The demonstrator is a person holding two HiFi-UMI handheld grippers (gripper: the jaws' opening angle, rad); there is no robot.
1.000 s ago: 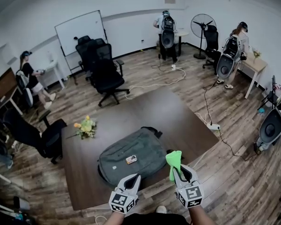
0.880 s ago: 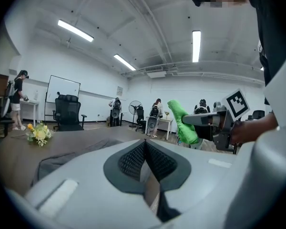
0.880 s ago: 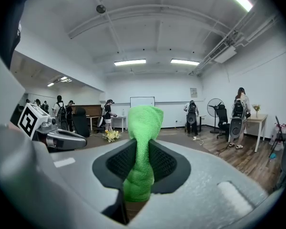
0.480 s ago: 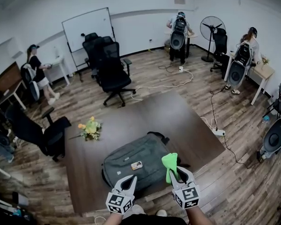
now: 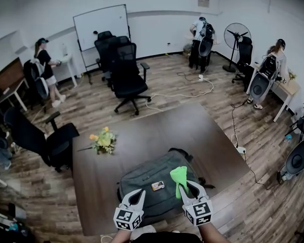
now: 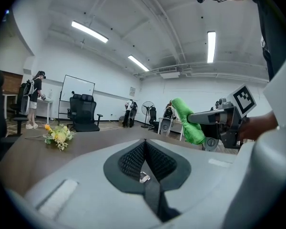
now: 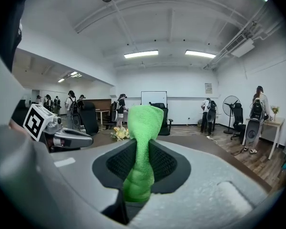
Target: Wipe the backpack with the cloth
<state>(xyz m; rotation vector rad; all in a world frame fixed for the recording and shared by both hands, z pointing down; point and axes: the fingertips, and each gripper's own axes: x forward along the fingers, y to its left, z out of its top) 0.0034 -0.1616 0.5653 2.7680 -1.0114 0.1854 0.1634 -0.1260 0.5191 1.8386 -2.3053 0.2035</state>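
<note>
Cloth [image 7: 142, 142] of bright green sticks up out of the right tool [image 7: 138, 175], whose jaws are clenched on its lower part, so that the free end rises above the jaw tips in a folded peak. From the head view that tool [image 5: 185, 187] is held over the right part of the grey backpack [image 5: 142, 178]; whether the cloth [image 5: 179, 176] touches the pack cannot be told. The backpack lies flat at the middle of the near edge of the brown tabletop [image 5: 157, 130], with a small light label [image 5: 157, 186] on its upper face. The left tool [image 5: 138, 194] is over the pack's near left part, beside the right one and apart from it. In the left gripper view the left tool [image 6: 144, 166] has its dark pads brought together with nothing gripped between them, and the right tool [image 6: 219, 123] shows at the side with the cloth [image 6: 188, 120] draped over its jaw. A bunch of yellow flowers [image 5: 104, 139] lies near the tabletop's left edge, well apart from the backpack. Beyond the far edge black office chairs [image 5: 129, 77] stand in front of a whiteboard [image 5: 101, 27].
</note>
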